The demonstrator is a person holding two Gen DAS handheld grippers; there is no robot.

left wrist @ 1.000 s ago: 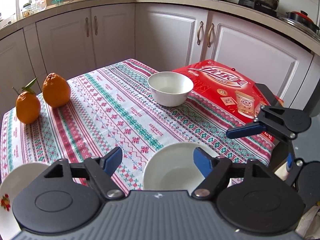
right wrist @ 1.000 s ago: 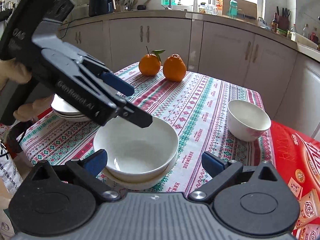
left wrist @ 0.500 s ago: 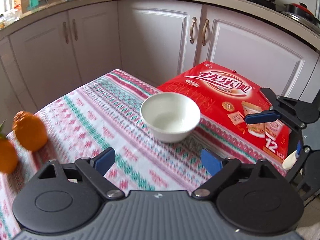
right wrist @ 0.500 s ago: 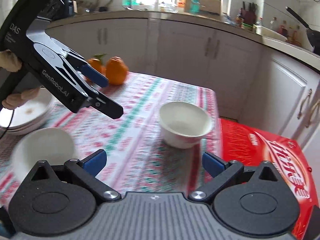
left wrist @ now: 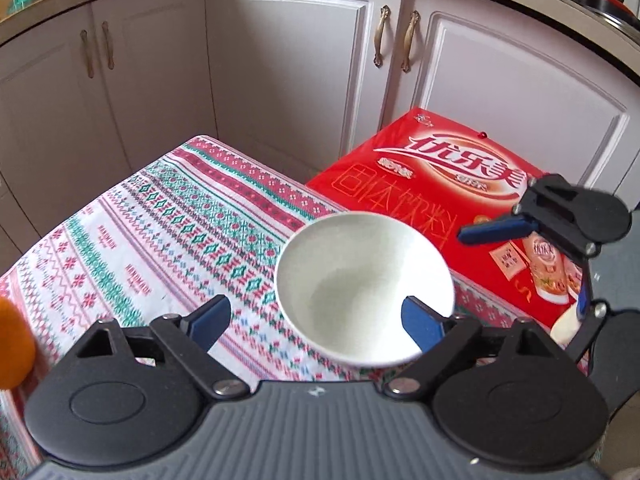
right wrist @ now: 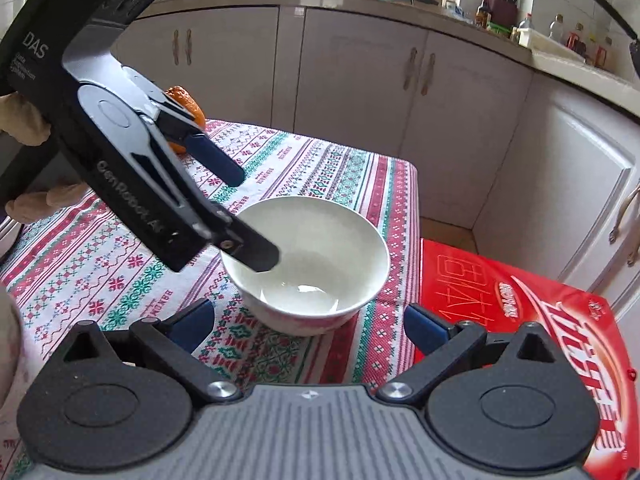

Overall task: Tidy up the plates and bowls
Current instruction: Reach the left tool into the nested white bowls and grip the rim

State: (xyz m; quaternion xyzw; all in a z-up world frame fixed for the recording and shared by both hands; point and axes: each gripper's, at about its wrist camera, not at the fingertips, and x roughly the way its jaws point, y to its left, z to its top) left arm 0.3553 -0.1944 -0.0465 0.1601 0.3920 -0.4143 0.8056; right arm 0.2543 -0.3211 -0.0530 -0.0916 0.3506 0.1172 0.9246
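Note:
A white bowl stands near the far right corner of the patterned tablecloth, beside a red box. My left gripper is open and hovers over the bowl, one finger over its inside, the other outside its left rim; it shows in the right wrist view. My right gripper is open and empty, just in front of the bowl; it shows in the left wrist view. A second white dish edge shows at the far left.
A red drink carton lies against the table's right edge. An orange sits behind the left gripper and another shows at the left edge. White cabinets ring the table.
Both grippers have swung away from the near bowl and plates toward the far bowl. The left gripper has come down over the far bowl's rim. The bowl has not moved.

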